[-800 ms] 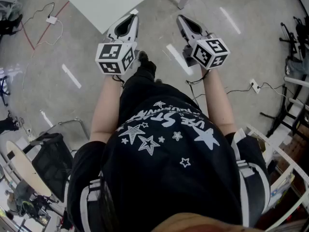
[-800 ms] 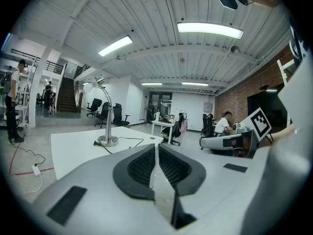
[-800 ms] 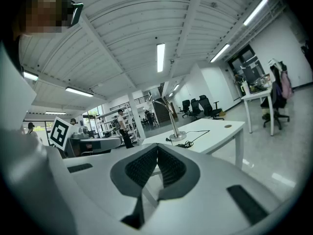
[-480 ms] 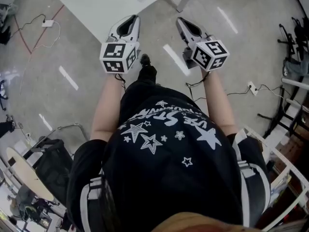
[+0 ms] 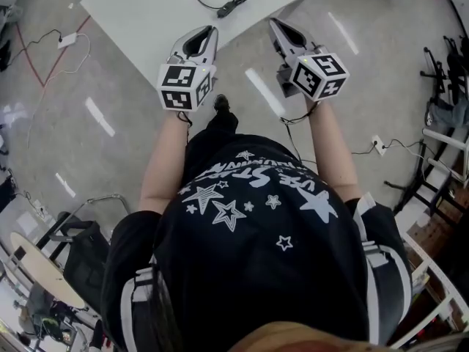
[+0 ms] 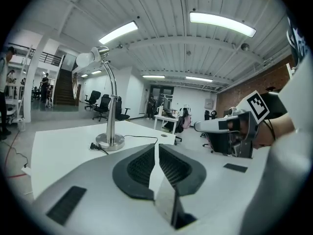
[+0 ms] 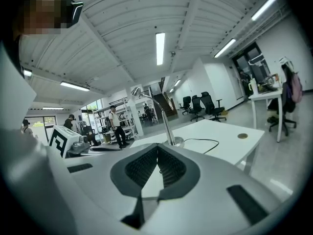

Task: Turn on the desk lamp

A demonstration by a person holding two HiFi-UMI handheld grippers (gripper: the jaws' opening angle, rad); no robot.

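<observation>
Chrome desk lamp (image 6: 112, 107) stands upright, head curving leftward; left tongs (image 6: 156, 146) and right tongs (image 7: 157, 148) pinched together, empty.

Both forearms (image 5: 163, 160) stretch forward side by side. The left gripper (image 5: 209, 30) and the right gripper (image 5: 274, 23) point ahead, tipped slightly downward — each with its jaws pressed together.

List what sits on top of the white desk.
A silver desk lamp stands on the white desk, its black cord trailing from the base; a round cable port lies near one edge. The left gripper covers part of the near desktop.
</observation>
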